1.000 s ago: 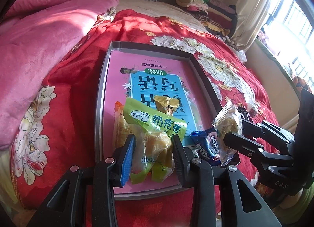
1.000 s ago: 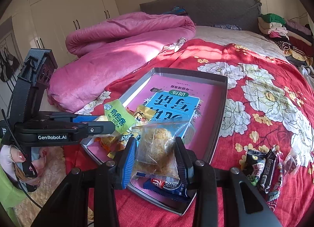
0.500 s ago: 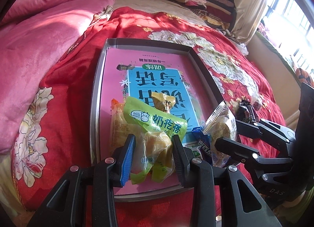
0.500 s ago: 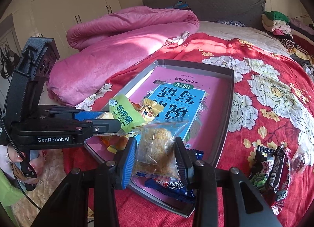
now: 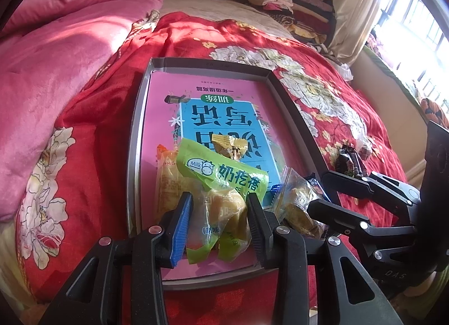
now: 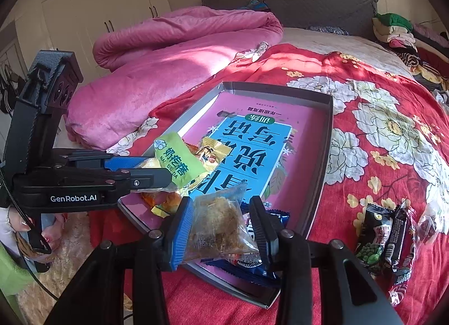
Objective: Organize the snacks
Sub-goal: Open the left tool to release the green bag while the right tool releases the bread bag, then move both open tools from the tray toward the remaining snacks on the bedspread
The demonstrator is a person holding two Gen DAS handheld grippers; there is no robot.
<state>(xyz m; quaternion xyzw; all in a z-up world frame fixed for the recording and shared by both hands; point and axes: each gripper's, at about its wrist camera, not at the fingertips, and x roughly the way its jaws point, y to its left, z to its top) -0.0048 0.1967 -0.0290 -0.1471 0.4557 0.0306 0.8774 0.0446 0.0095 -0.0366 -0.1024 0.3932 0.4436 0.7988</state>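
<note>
left claw [image 5: 219, 222]: clamped on a green milk-candy pack [image 5: 221, 176], held low over the near end of the tray [image 5: 134, 139]
right claw [image 6: 221, 229]: clenched on a clear-wrapped pastry [image 6: 220, 225], just above the tray's near corner
in tray, ahead of claws: one orange pack [image 5: 165, 181], one gold candy [image 5: 228, 145], one blue wrapper [image 6: 252, 264], so looked about half done
left to do: two dark packs [image 6: 385, 236] and a clear one [image 6: 428, 222] sat on the bedspread, right of the right claw
tray count: one
</note>
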